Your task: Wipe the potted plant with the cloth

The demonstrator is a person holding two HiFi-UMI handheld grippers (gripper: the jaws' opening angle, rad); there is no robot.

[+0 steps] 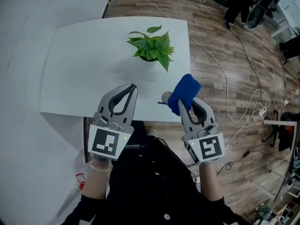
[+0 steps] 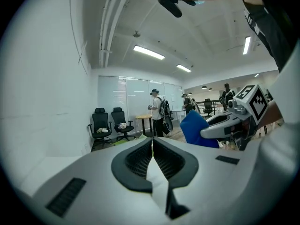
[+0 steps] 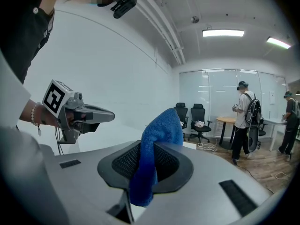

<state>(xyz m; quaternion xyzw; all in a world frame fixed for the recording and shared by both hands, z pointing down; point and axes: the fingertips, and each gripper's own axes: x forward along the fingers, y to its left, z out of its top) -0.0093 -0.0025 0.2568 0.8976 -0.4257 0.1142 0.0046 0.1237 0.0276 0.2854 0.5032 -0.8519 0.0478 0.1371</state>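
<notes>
Plant (image 1: 151, 46): ahead of right gripper (image 1: 183, 108).
Right gripper: clamps cloth (image 1: 185, 89).
Left gripper (image 1: 133, 86): closed, empty.
Risk: hard wipe could topple plant.

The head view looks steeply down from above onto the white table (image 1: 70, 78), the left gripper (image 1: 134, 86) and the right gripper (image 1: 182, 104). Each gripper view rides close behind its own jaws, facing level and outward; both share the black chairs (image 2: 100, 122) (image 3: 199, 115)

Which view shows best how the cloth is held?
The right gripper view: the cloth is pinched between the right hand-held gripper's jaws. The head view shows it bunched at that gripper's tip; the left gripper view shows only a blue corner.
</notes>
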